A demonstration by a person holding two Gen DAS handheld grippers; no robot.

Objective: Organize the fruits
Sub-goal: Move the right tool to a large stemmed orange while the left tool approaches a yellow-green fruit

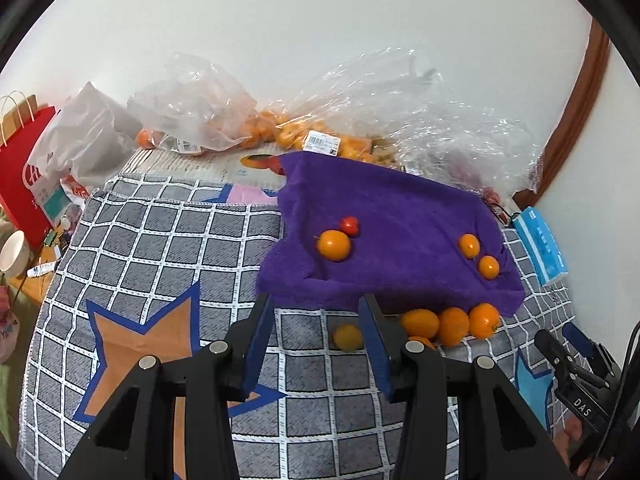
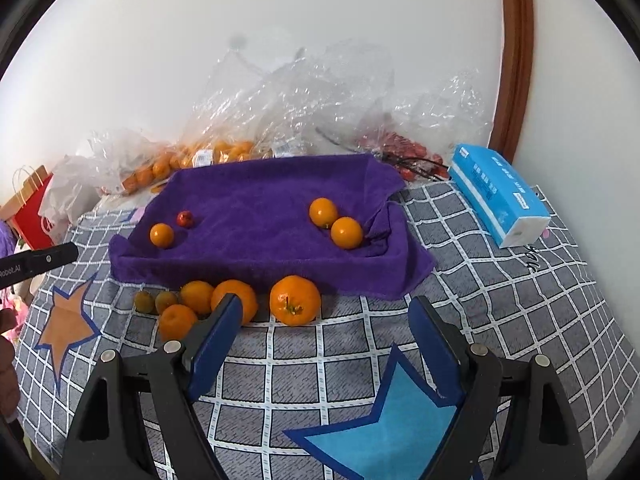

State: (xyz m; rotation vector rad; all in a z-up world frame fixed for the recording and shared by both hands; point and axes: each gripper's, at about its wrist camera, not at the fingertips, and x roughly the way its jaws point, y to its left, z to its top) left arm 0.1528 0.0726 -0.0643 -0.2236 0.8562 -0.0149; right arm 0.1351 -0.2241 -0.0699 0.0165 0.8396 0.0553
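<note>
While oranges (image 2: 295, 300) sit beside purple towel (image 2: 260, 200), left tongs (image 1: 316, 332) and right tongs (image 2: 324, 332) gape apart, empty.

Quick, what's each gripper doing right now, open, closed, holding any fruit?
Left gripper: open, holding nothing.
Right gripper: open, holding nothing.
</note>
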